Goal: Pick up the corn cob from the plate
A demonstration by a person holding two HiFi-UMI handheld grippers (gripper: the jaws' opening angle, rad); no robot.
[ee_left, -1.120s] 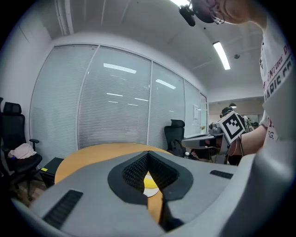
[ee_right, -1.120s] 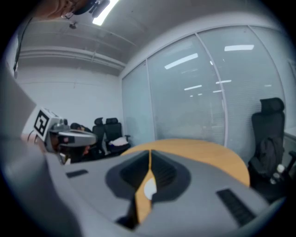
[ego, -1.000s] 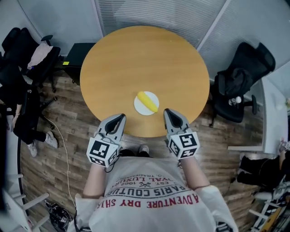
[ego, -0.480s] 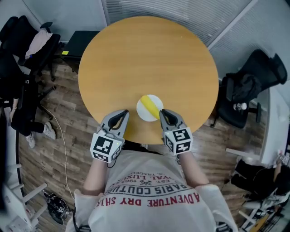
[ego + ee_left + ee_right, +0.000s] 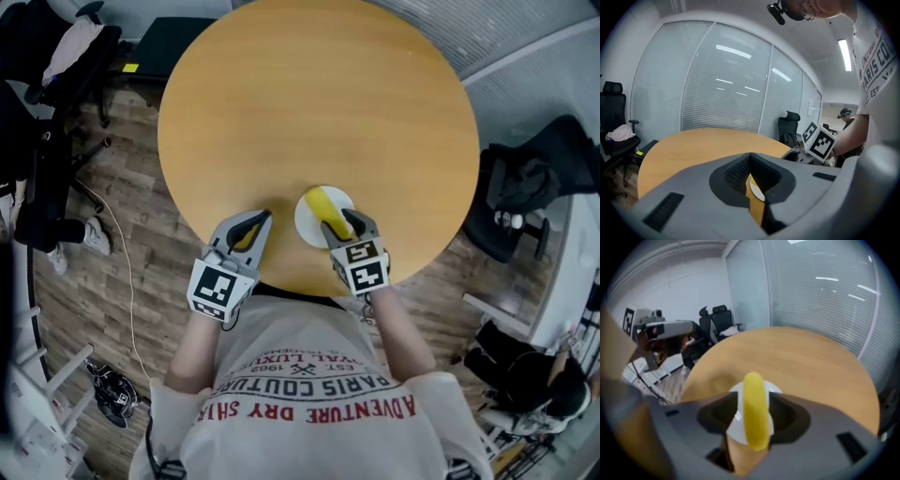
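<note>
A yellow corn cob [image 5: 325, 206] lies on a small white plate [image 5: 308, 218] near the front edge of the round wooden table [image 5: 319, 103]. My right gripper [image 5: 339, 226] points down at the plate. Its jaws have just been opening and now stand open on either side of the cob [image 5: 753, 399], with a strip of plate [image 5: 774, 389] showing beside it. My left gripper [image 5: 255, 221] hovers over the table's front edge, left of the plate, shut and empty. In the left gripper view only a sliver of plate [image 5: 755, 190] shows through the slit between the jaws.
Black office chairs stand on the wood floor at the right [image 5: 525, 183] and the far left [image 5: 37, 112]. A dark cabinet [image 5: 178, 37] sits behind the table's left side. Glass walls with blinds surround the room.
Both grippers have moved forward and down over the table's front edge. The right one reached the plate and spread its jaws around the cob. The left one stays shut.
</note>
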